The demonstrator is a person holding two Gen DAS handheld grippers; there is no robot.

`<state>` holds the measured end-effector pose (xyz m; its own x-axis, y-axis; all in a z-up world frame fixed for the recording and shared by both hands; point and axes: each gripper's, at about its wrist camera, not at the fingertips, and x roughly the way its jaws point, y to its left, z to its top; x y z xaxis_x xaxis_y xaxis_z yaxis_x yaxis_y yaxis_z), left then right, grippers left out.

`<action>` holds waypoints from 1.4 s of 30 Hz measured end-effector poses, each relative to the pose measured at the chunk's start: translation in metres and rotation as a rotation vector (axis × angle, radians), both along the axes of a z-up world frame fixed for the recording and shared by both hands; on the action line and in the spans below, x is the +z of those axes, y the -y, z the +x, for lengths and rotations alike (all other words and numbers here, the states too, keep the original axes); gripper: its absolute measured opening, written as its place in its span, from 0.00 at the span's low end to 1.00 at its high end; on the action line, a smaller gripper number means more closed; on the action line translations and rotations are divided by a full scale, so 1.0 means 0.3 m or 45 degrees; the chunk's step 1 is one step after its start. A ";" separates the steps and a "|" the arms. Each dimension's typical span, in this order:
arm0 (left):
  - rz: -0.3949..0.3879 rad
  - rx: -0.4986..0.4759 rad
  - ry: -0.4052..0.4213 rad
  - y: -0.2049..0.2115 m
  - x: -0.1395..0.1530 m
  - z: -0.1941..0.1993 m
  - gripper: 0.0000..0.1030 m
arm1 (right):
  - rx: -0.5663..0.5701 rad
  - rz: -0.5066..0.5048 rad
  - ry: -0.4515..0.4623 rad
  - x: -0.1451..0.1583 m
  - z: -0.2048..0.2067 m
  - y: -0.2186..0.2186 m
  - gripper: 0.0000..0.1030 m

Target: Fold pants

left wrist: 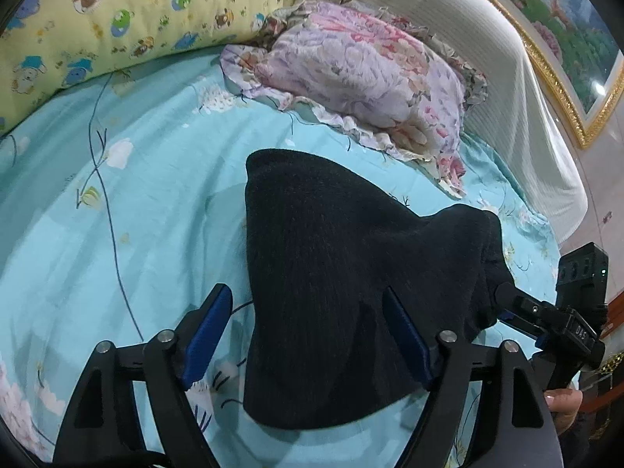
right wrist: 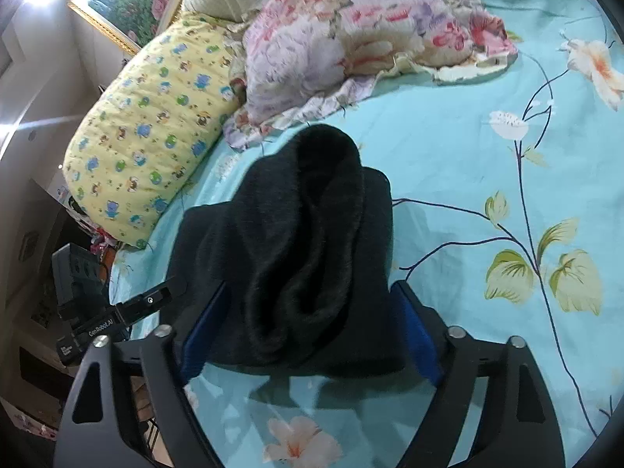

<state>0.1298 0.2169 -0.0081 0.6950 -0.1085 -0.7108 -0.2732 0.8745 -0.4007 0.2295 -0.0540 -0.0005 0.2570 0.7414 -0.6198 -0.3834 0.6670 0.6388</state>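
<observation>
From my left, I saw the left gripper (left wrist: 308,335) with its blue pads spread wide and gripping nothing, the folded black fleecy knit pants (left wrist: 343,273) lying between them on the pale turquoise flower-printed bedsheet (left wrist: 117,234), near the bed's front edge. They looked soft, thick and light, limp rather than slippery, so I judged a pinch through all layers at a folded edge would hold best. On my right, the right gripper (right wrist: 312,331) stood equally spread and empty over the pants' near end; open sheet lay rightward, while the yellow cartoon-print bolster (right wrist: 148,156) and pink floral ruffled pillow (right wrist: 351,31) crowded the far side.
</observation>
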 end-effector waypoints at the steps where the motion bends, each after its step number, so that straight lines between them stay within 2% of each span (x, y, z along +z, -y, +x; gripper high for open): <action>1: 0.005 0.001 0.006 0.003 0.002 -0.005 0.78 | -0.004 0.001 0.015 0.009 -0.009 0.005 0.85; 6: 0.045 0.018 0.031 0.026 0.011 -0.046 0.80 | -0.004 -0.032 0.040 0.027 -0.038 0.015 0.86; 15: 0.052 0.027 0.010 0.037 0.004 -0.101 0.80 | -0.015 -0.060 0.045 0.024 -0.080 0.036 0.87; 19: 0.097 0.033 0.005 0.065 0.007 -0.121 0.80 | -0.011 -0.093 0.075 0.034 -0.110 0.036 0.88; 33: 0.265 0.014 -0.017 0.182 0.013 -0.181 0.83 | 0.012 -0.243 0.296 0.070 -0.246 0.017 0.88; 42: 0.386 0.038 -0.021 0.219 0.018 -0.216 0.83 | 0.019 -0.275 0.388 0.084 -0.297 0.003 0.91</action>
<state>0.0648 0.1514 -0.0028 0.6828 0.1304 -0.7189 -0.3049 0.9450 -0.1182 0.1405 -0.0548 0.0248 0.4441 0.6069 -0.6591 -0.5447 0.7670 0.3391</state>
